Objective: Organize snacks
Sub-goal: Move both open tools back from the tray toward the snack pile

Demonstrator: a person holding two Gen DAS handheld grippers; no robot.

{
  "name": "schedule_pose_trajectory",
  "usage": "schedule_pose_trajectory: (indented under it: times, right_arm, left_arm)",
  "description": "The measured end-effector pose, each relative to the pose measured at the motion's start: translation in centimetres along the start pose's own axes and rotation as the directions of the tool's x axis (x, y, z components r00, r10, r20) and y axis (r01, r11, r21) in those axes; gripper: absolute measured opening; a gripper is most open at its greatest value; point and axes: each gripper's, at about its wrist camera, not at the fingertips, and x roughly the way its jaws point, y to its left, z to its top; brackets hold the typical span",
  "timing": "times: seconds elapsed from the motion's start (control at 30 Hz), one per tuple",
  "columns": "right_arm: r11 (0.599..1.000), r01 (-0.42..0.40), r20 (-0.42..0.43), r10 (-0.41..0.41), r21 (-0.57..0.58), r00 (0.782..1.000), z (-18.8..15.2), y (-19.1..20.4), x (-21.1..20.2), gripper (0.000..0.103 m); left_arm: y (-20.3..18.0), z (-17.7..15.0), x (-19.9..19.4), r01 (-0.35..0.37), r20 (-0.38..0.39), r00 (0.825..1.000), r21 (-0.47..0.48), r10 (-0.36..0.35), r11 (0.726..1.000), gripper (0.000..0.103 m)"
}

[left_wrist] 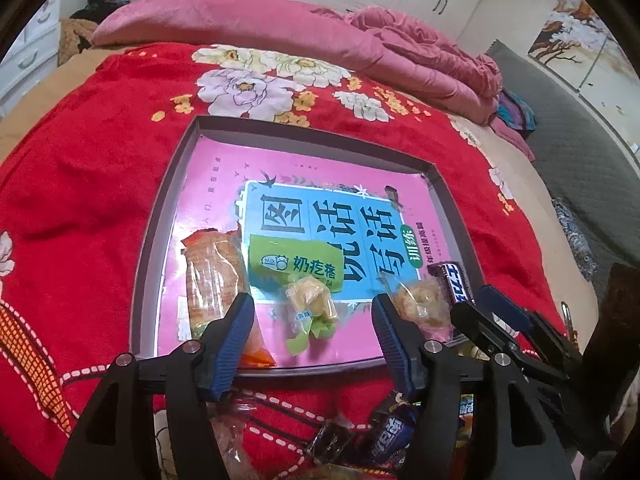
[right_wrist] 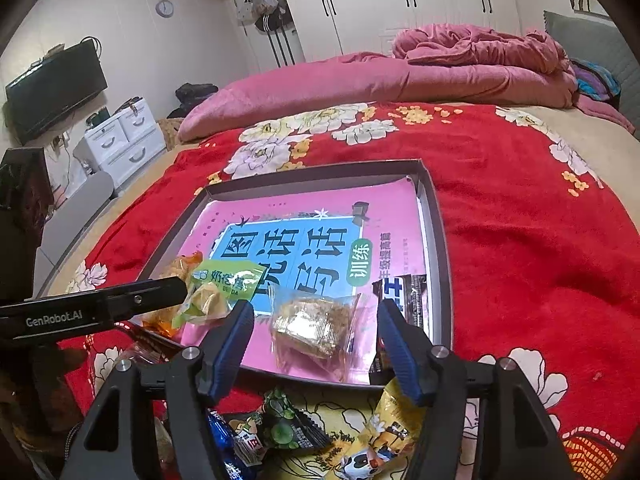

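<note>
- Left gripper (left_wrist: 314,312): jaws apart, nothing between them, hovering over the near edge of the tray (left_wrist: 168,216). Its fingers (left_wrist: 234,340) cover the lower end of the orange snack pack (left_wrist: 214,280).
- Right gripper (right_wrist: 316,320): jaws apart, empty, over the clear-wrapped pastry (right_wrist: 316,328). In the left wrist view its body blocks the tray's 4 o'clock corner.
- Tray sits on the red floral blanket (left_wrist: 80,200) on the bed, lined with a pink booklet (left_wrist: 320,168); print upside down, small text unreadable.
- In the tray, near edge, 9 to 3 o'clock: orange snack pack, green milk-snack bag (left_wrist: 296,264) with a small yellow wrapped sweet (left_wrist: 310,304) touching it, clear-wrapped pastry, dark chocolate bar (left_wrist: 452,280) against the right wall.
- Chocolate bar's lower half hidden behind the right gripper's finger in the right wrist view.
- Loose snacks (right_wrist: 288,428) outside the tray at 6 o'clock, on the blanket: dark, blue and yellow wrappers, cut off by the frame and gripper bodies; labels hard to read.
- Behind at 12 o'clock: pink quilt (right_wrist: 440,68), white wardrobe (right_wrist: 380,0). At 9 o'clock: TV (right_wrist: 56,88), white drawers (right_wrist: 128,140).
</note>
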Motion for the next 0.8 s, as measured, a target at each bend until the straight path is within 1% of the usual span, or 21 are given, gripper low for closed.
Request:
schedule_pose_trajectory:
  times: [0.23,0.33,0.6,0.67,0.7,0.8]
  right_arm:
    - [1.000,0.012,0.033,-0.012,-0.003,0.999,0.2,0.0,-0.8,0.065]
    - [1.000,0.012,0.055,-0.012,-0.003,0.998,0.3,-0.1,-1.3,0.069]
    - [1.000,-0.006,0.114,0.006,0.001,0.993,0.6,-0.3,-2.7,0.073]
    - [1.000,-0.011,0.127,0.011,0.001,0.992,0.7,-0.3,-3.0,0.074]
    - [1.000,-0.015,0.133,0.015,0.000,0.991,0.7,-0.3,-3.2,0.075]
    - [1.000,-0.021,0.155,0.022,-0.006,0.988,0.7,-0.2,-3.7,0.077]
  left_arm:
    - [-0.2,-0.1,-1.1,-0.005,0.030,1.000,0.011,0.005,1.000,0.064]
    - [-0.1,-0.1,-1.5,0.000,0.036,0.999,0.012,0.000,1.000,0.064]
    - [0.6,-0.4,-2.5,0.005,0.045,0.999,-0.006,-0.005,1.000,0.065]
    - [0.8,-0.5,-2.7,0.005,0.047,0.999,-0.011,-0.004,1.000,0.074]
    - [0.9,-0.5,-2.7,0.003,0.047,0.999,-0.014,-0.002,1.000,0.076]
    - [1.1,-0.7,-3.1,-0.002,0.055,0.998,-0.013,0.003,1.000,0.076]
